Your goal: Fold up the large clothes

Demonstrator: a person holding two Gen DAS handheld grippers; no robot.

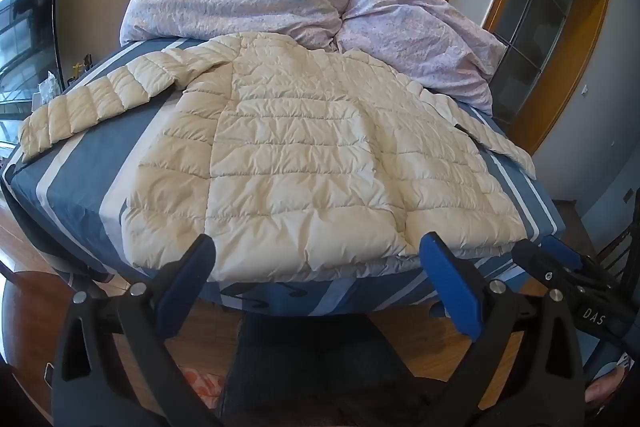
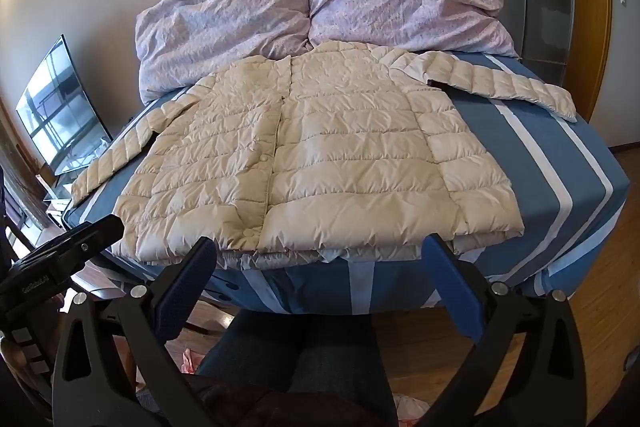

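Observation:
A cream quilted puffer jacket (image 1: 304, 155) lies flat on the bed, front up, hem toward me, both sleeves spread out to the sides. It also shows in the right wrist view (image 2: 320, 155). My left gripper (image 1: 316, 251) is open and empty, hovering at the hem near the bed's front edge. My right gripper (image 2: 320, 255) is open and empty, also just before the hem. The right gripper shows at the right edge of the left wrist view (image 1: 568, 267); the left gripper shows at the left edge of the right wrist view (image 2: 68, 247).
The bed has a blue sheet with white stripes (image 2: 560, 163). A pale lilac duvet (image 2: 320, 3) is bunched at the head of the bed. A television (image 2: 60, 115) stands left of the bed. A wood-framed glass door (image 1: 532, 11) is at the right. Wooden floor lies below.

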